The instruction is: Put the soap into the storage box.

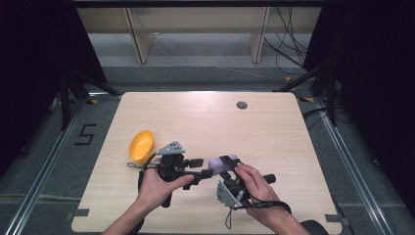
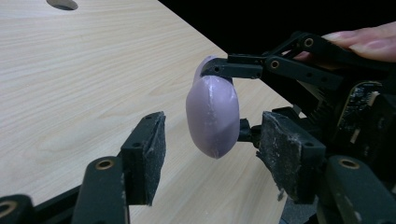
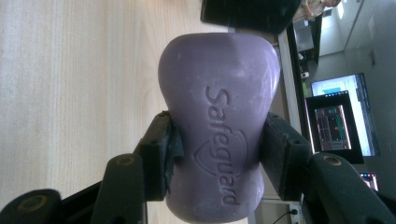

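Item: purple soap bar (image 3: 219, 135), clamped at its waist between my right gripper (image 3: 219, 154) fingers, above the table (image 2: 70, 93). Left gripper (image 2: 212, 149) fingers half-wide, flanking it, not touching. Risk: a slick bar squirting out during handover.

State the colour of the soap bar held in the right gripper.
Pale purple soap bar, clearest in the right gripper view.

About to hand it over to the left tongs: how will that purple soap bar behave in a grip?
The purple soap bar looks rigid: the right tongs pinch its narrowed waist with no visible dent. Its smooth, rounded faces could slip sideways between flat pads. The left tongs stand open around it, not touching; gripping near the waist seems safest.
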Available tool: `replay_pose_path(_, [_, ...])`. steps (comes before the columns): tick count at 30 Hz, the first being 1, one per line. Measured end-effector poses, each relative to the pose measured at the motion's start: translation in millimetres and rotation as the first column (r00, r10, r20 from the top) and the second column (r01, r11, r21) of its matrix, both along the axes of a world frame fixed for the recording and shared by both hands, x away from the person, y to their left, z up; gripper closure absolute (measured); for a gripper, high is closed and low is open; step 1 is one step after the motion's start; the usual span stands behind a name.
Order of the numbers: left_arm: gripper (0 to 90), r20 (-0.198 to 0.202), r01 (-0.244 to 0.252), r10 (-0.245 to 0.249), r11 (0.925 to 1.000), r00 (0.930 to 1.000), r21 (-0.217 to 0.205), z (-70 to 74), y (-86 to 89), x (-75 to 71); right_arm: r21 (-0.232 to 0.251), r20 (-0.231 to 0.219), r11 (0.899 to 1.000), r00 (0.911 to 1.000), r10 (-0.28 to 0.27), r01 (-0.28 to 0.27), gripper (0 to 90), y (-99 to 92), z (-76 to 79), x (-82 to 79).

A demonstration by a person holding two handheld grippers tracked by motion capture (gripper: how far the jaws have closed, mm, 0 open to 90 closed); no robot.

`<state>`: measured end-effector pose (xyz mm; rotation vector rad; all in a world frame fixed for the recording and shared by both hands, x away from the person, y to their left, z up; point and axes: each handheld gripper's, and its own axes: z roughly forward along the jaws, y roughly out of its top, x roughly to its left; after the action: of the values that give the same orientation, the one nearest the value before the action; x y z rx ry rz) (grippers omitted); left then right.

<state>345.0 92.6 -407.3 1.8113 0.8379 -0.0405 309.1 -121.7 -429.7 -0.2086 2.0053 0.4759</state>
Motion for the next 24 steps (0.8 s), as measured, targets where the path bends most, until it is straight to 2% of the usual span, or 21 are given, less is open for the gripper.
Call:
replay_pose_path(4, [41.7,-0.011,0.0,0.0,1.0,0.9999,0.004,-1.7,-7.6,2.2,0.012,-0.004,1.0,0.9999,-0.014,0.014,50.6,1.0,-0.5,-0.5])
replay_pose_path(6, [42.3,-0.015,0.0,0.0,1.0,0.9999,-0.005,-3.5,-12.1,3.5,-0.022,0.017,1.0,0.9997,0.019,-0.019,50.6,0.7,1.3,1.9])
replay_pose_path(8, [42.8,-0.02,0.002,-0.002,0.9999,0.9998,-0.01,-4.4,-13.9,4.0,-0.029,0.017,0.999,0.9995,0.029,-0.028,50.6,1.1,1.1,2.7])
replay_pose_path(12, [44.4,-0.012,-0.006,0.006,1.0,0.9999,-0.004,-5.7,-19.4,4.7,-0.021,0.012,1.0,0.9997,0.02,-0.02,50.6,1.6,0.4,1.9])
replay_pose_path(13, [44.8,-0.015,-0.005,0.005,0.9999,0.9999,-0.016,-6.5,-20.7,5.3,-0.02,0.01,1.0,0.9998,0.018,-0.018,50.6,1.5,0.4,1.9])
replay_pose_path(16, [46.2,-0.006,-0.016,0.016,0.9998,0.9999,-0.01,-7.3,-23.1,6.3,-0.023,0.019,0.999,0.9995,0.027,-0.027,50.6,1.5,0.9,2.7])
replay_pose_path(18, [46.5,-0.013,-0.019,0.02,0.9998,0.9997,0.0,-7.8,-25.0,6.6,-0.016,0.017,1.0,0.9995,0.026,-0.026,50.6,1.9,0.9,2.1])
replay_pose_path(19, [46.6,-0.008,-0.007,0.007,1.0,0.9999,-0.003,-9.1,-25.4,7.6,-0.009,0.015,1.0,0.9998,0.013,-0.013,50.6,2.1,0.9,0.8])
replay_pose_path(24, [47.9,-0.016,-0.005,0.005,1.0,0.9999,-0.006,-12.3,-29.4,10.1,0.01,-0.001,1.0,1.0,0.002,-0.002,50.6,3.9,0.3,-1.3])
